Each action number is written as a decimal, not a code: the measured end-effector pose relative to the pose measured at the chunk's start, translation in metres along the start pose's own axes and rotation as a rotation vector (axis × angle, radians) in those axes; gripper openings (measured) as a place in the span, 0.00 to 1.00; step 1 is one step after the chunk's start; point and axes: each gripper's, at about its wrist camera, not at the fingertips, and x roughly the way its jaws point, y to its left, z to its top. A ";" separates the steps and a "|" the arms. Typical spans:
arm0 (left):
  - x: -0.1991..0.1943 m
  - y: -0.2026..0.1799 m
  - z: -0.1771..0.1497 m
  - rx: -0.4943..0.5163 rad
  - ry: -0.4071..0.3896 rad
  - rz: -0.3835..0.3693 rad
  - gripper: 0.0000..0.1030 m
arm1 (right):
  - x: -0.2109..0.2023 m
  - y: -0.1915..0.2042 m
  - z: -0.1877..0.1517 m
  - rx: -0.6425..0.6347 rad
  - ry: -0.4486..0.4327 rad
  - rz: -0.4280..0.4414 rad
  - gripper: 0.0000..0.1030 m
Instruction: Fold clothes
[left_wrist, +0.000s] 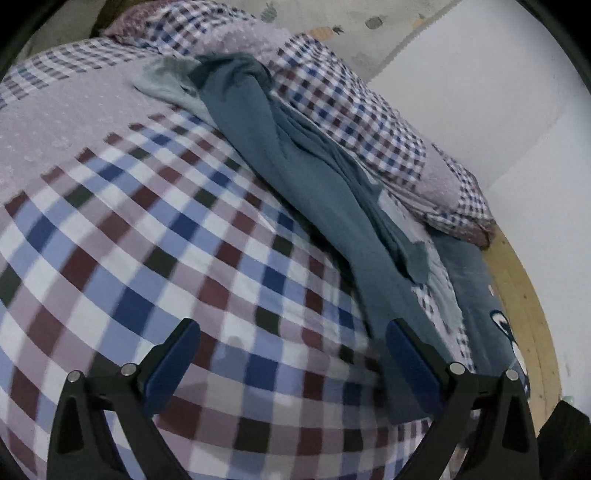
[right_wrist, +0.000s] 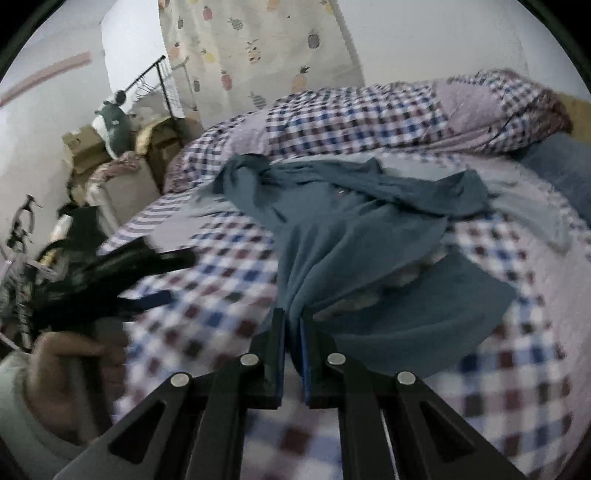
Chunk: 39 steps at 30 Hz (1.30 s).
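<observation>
Left tool (left_wrist: 291, 339) hangs spread and empty over the checked bed (left_wrist: 147, 240), while right tool (right_wrist: 293, 321) pinches the teal garment's (right_wrist: 332, 229) edge mid-fold, likely needing a smooth carry across next.

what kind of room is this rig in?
Most likely a bedroom: a bed with a checked cover, a matching pillow at its head, and a pineapple-print curtain behind.

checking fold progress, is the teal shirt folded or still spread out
Not folded: the teal shirt lies rumpled on the checked bedspread, one edge bunched in the shut right gripper.
</observation>
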 end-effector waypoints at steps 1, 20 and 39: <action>0.002 -0.002 -0.002 0.006 0.012 -0.007 0.99 | 0.003 0.008 -0.004 -0.017 0.024 0.011 0.06; 0.017 -0.024 -0.016 0.073 0.011 0.017 0.99 | 0.016 -0.189 -0.023 0.424 0.005 -0.229 0.57; 0.011 -0.024 -0.018 0.075 0.022 -0.027 0.99 | 0.015 -0.198 -0.025 0.526 -0.056 -0.258 0.01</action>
